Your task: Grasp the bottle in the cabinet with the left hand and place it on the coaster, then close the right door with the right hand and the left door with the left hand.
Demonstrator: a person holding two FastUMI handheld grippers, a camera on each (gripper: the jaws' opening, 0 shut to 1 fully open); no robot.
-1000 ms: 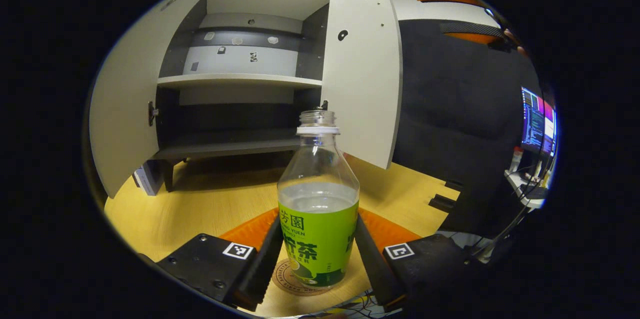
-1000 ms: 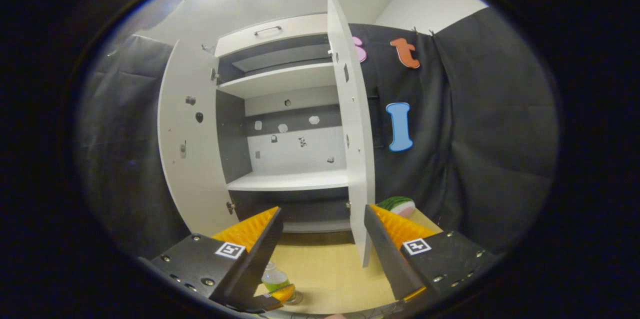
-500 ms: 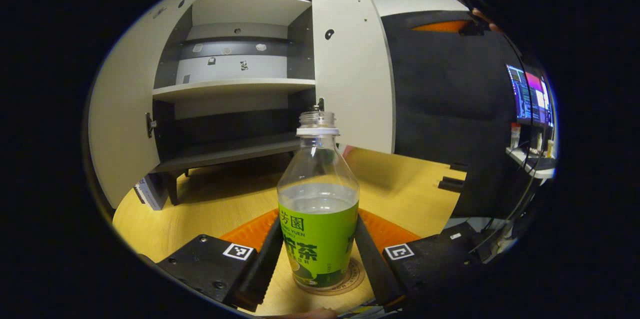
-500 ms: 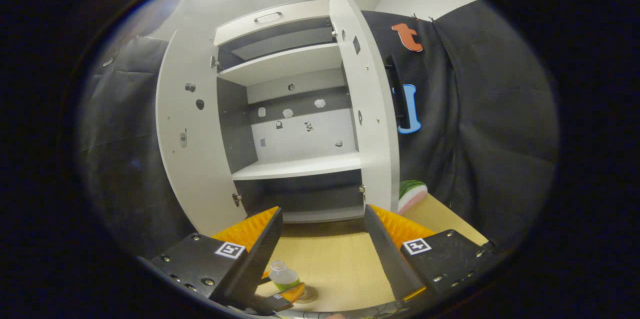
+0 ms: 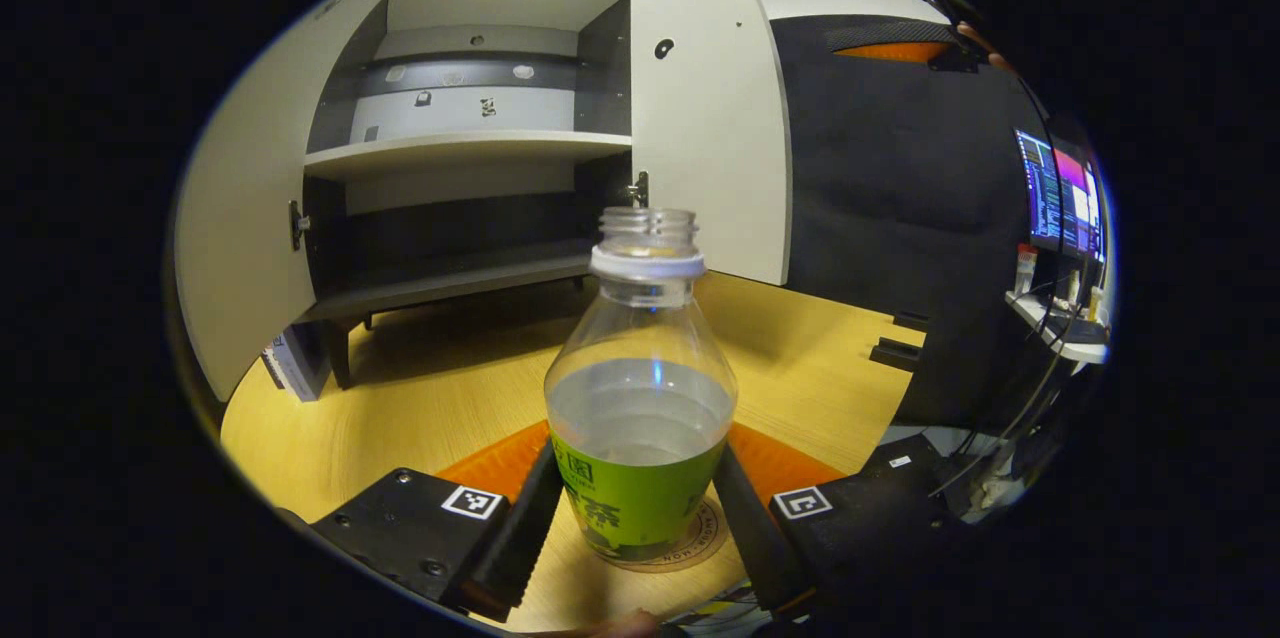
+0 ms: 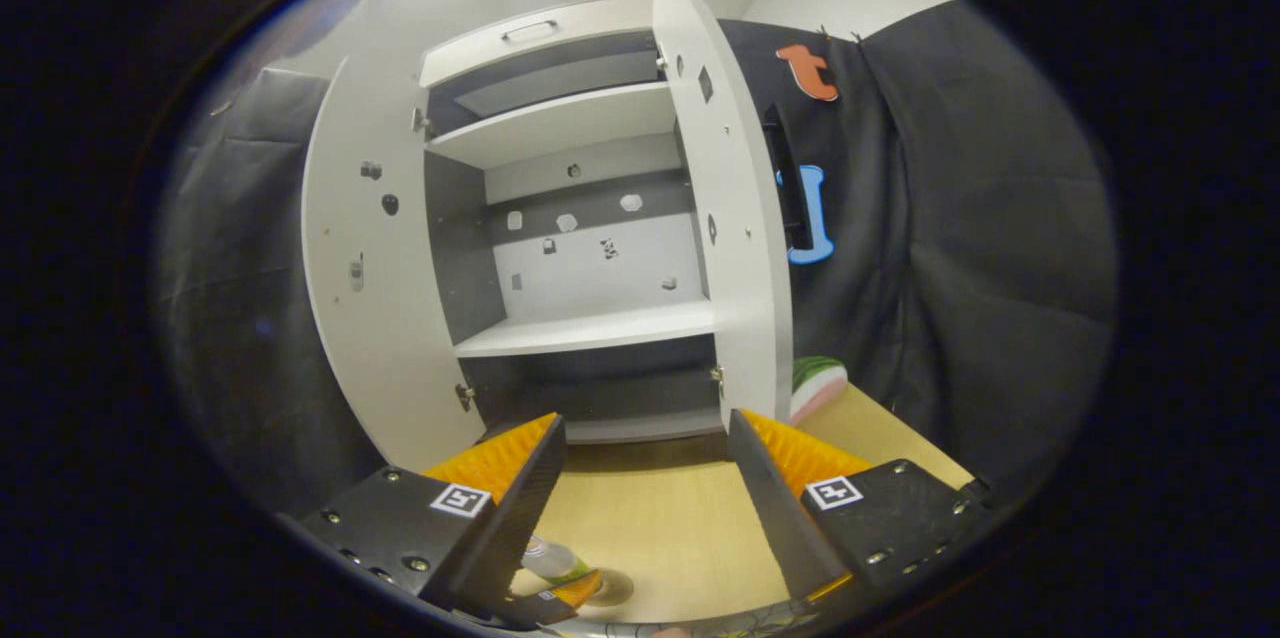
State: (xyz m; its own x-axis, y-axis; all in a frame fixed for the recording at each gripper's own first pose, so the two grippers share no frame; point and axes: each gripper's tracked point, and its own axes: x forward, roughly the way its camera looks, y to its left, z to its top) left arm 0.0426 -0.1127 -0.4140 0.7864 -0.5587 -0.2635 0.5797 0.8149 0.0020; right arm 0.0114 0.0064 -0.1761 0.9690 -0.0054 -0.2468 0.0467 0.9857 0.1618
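Black cloth wall (image 6: 960,248) behind a wooden table (image 5: 420,398), monitor (image 5: 1062,208) aside.

Left gripper view: low over the bench (image 5: 400,398), facing the open cabinet (image 5: 470,148), with the bottle (image 5: 640,398) very near the lens.
Right gripper view: higher and farther back, tilted up at the cabinet (image 6: 580,248), the bench (image 6: 660,518) below.
Shared: cabinet shelves, both open doors, bench top, and the bottle (image 6: 552,561), small at the near left.
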